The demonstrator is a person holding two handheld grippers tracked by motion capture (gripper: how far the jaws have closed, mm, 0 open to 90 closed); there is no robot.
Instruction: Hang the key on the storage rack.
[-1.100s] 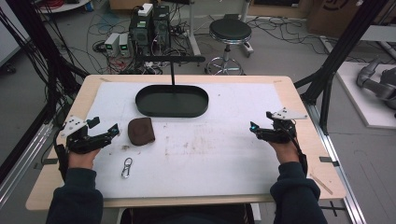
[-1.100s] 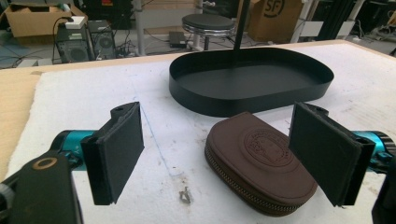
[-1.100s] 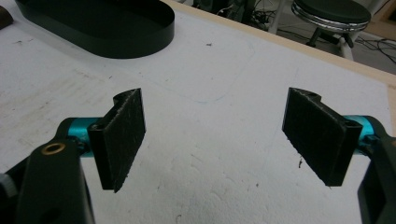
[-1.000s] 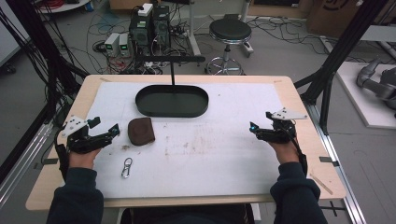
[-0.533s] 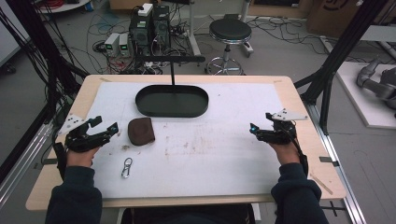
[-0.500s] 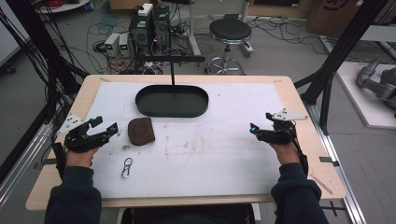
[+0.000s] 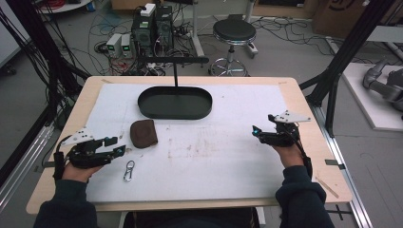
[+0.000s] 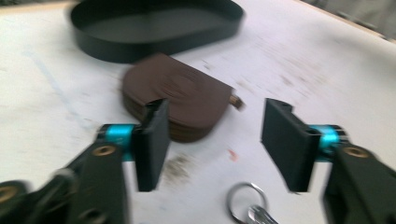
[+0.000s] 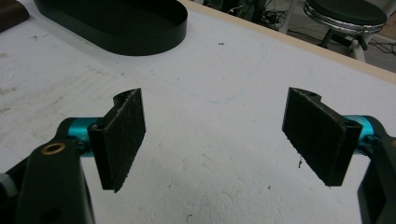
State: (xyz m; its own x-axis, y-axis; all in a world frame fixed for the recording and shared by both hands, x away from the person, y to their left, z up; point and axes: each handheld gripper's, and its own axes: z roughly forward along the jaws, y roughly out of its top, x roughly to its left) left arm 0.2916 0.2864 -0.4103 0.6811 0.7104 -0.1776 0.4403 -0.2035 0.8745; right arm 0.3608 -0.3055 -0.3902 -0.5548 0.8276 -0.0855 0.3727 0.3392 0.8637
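High view: the worktop (image 7: 285, 180) is being seen under a stained white sheet, with the black oval tray (image 7: 175, 102) lying at its far middle. A brown leather pouch (image 7: 143, 133) is lying just in front of the tray's left end, and a metal key clip (image 7: 129, 170) is resting nearer the person. The left tongs (image 7: 119, 149) are being held spread, aimed at the pouch, empty. The right tongs (image 7: 256, 131) are being held spread too, well apart, over bare sheet. An approach to the pouch is judged to be in hand; next, the 2 jaws are to be brought around it and pressed together. No readable writing is being shown.
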